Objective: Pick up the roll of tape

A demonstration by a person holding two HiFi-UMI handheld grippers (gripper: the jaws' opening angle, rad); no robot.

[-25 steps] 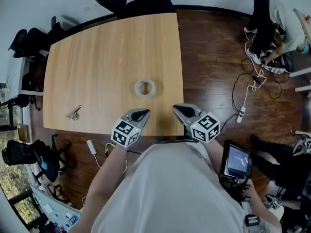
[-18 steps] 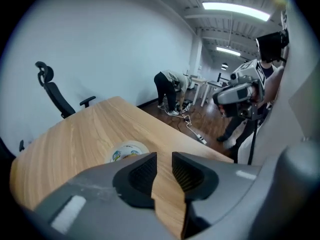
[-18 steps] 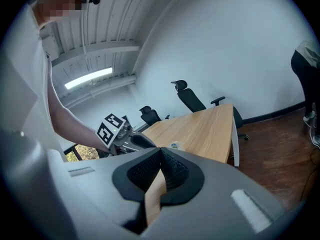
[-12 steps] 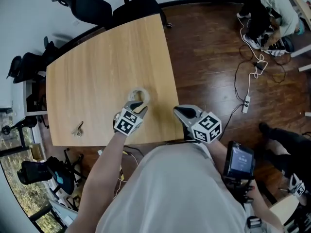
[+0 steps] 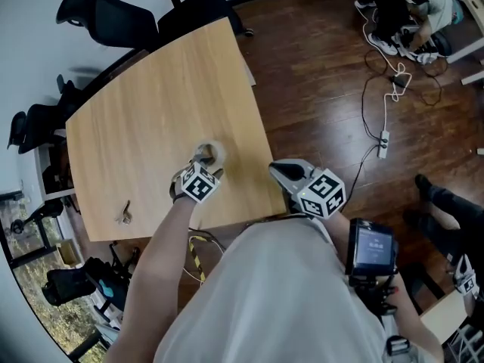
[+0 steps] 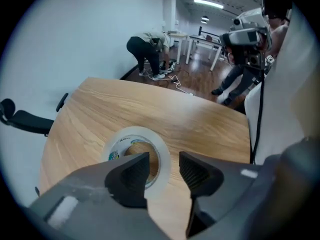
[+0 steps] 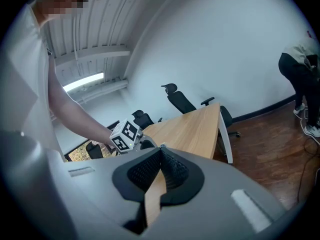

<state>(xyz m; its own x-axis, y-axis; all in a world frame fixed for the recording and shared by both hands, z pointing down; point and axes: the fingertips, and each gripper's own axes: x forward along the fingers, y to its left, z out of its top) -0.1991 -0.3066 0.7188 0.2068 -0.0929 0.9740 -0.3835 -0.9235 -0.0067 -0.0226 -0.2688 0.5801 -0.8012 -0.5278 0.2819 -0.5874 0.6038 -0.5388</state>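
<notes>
While the fingers (image 6: pixel 131 176) of the left gripper (image 6: pixel 162 158) are opening, the roll of tape (image 6: pixel 135 131) lies flat on the counter (image 5: pixel 151 104), its right rim between them. Just off the counter's right edge, the right gripper (image 7: pixel 160 151) has its fingers closed on nothing.

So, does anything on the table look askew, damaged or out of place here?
Nothing stands out. The roll of tape lies flat on the table, with the left tongs over it, jaws opening, the roll's wall between them, not gripped. A small metallic item near the table's edge is too small to identify.
</notes>
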